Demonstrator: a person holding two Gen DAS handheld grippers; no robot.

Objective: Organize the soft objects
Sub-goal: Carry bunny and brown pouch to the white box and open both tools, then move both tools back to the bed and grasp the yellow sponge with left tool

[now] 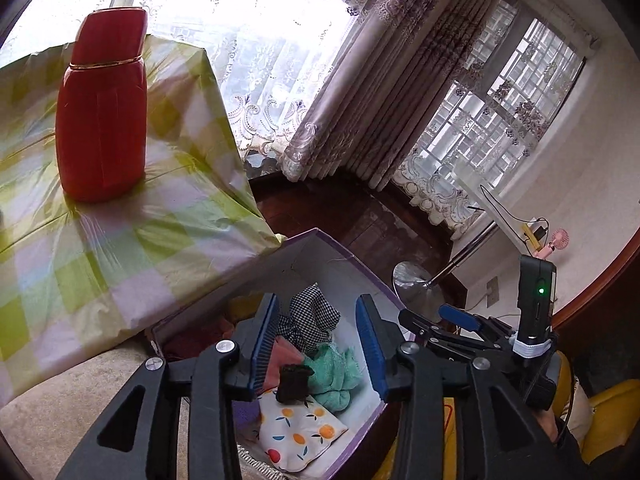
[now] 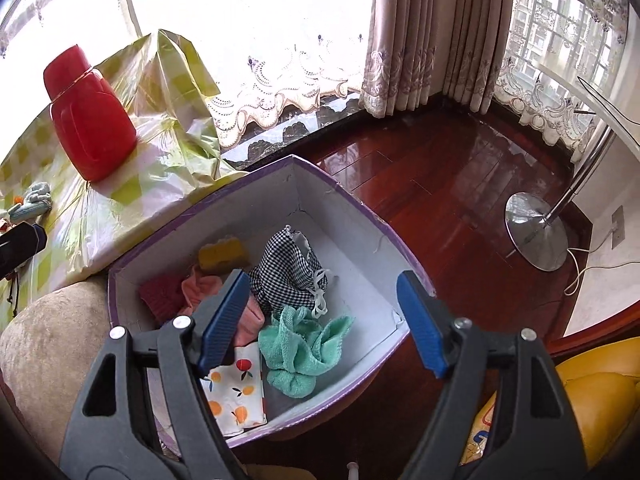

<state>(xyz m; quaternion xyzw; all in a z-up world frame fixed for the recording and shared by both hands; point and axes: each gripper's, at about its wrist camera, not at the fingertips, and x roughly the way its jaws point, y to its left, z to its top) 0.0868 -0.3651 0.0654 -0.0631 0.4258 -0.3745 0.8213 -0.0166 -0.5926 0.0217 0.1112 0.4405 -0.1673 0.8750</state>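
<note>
A purple-edged white box (image 2: 340, 216) holds soft things: a black-and-white checked pouch (image 2: 288, 276), a mint green towel (image 2: 304, 352), pink cloth (image 2: 200, 288), a yellow sponge (image 2: 222, 254), a dark red knit piece (image 2: 160, 296) and a fruit-print cloth (image 2: 236, 392). My left gripper (image 1: 320, 348) is open above the box (image 1: 320, 256); a small dark brown item (image 1: 294, 384) is in mid-air between its jaws, over the green towel (image 1: 332, 376). My right gripper (image 2: 324, 320) is open and empty above the box. A light blue soft toy (image 2: 32, 200) lies on the table.
A red flask (image 1: 102, 112) stands on the green checked tablecloth (image 1: 120, 240); the flask also shows in the right wrist view (image 2: 88, 120). A beige cushion (image 2: 48, 344) is beside the box. A chrome lamp base (image 2: 536, 236) stands on the wood floor. A yellow seat (image 2: 592, 396) is right.
</note>
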